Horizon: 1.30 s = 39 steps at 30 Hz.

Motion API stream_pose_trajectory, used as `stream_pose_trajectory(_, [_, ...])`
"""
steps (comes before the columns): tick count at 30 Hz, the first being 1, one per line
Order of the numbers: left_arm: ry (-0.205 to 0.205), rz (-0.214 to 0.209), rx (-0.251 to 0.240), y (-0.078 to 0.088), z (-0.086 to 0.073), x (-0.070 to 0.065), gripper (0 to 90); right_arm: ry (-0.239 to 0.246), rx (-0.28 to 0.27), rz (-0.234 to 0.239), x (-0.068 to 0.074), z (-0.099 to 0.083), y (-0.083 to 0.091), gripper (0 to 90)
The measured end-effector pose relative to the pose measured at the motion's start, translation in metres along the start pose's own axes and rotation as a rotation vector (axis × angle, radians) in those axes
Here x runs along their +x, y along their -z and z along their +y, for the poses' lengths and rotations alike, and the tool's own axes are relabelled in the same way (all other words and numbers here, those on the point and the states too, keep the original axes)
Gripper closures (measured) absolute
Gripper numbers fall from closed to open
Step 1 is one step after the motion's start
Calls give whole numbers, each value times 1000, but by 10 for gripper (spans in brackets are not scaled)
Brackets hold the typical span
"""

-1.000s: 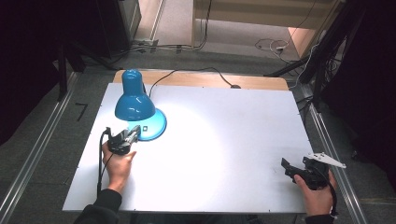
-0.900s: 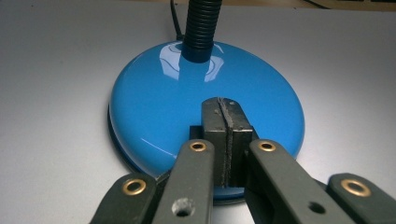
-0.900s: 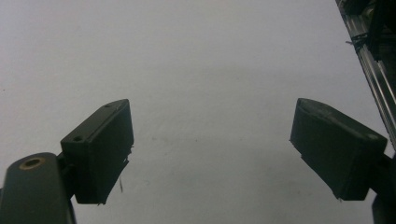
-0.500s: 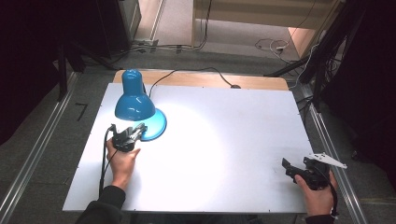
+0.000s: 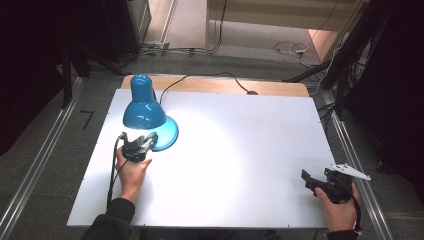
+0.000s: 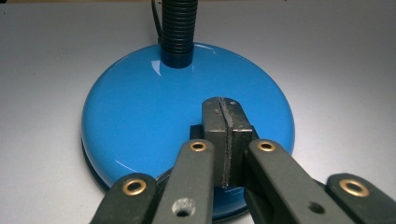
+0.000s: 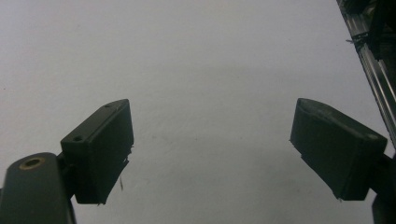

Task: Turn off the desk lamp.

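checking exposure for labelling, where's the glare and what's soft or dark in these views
High view: the lamp throws a bright pool on the table; surroundings are near black. Left gripper view: highlights streak the glossy lamp base. Right gripper view: dim, soft.

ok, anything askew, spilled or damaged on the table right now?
Nothing stands out. The blue desk lamp stands upright on its round base, lit; the white tabletop looks clean and unmarked.

blue lamp [image 5: 145, 107] blocks the table's [image 5: 240, 150] left; elsewhere open.
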<state>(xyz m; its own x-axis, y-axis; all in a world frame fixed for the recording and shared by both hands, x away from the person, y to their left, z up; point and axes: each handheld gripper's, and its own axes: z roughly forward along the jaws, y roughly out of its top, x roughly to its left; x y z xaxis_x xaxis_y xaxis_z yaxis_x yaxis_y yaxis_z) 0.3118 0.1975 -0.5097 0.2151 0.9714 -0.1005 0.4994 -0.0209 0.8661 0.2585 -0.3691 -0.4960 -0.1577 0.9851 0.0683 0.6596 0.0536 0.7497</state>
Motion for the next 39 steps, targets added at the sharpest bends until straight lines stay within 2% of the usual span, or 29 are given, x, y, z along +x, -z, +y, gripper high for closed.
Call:
stream_pose_trajectory(19, [8,1,-9,-3,2,2,900,0,0,2,1,0,0,118])
stream_pose_trajectory(20, [-2,13,-5,-4,1,2,900,-1,0,2,1,0,0,118])
stream_pose_trajectory(23, [26,5,-10,-6,1,5,900,0,0,1,1,0,0,118])
stream_pose_trajectory(30, [16,6,-20,-6,1,6,900,1,-1,1,-1,0,-1,118])
stream_pose_trajectory(34, [22,-3,-18,-4,2,8,900,2,-1,1,-1,0,-1,118])
stream_pose_trajectory(37, [47,0,-46,-2,3,6,900,0,2,0,-1,0,-2,118])
stream_pose_trajectory(39, [42,-3,-36,-2,3,7,900,0,2,0,-1,0,-2,118])
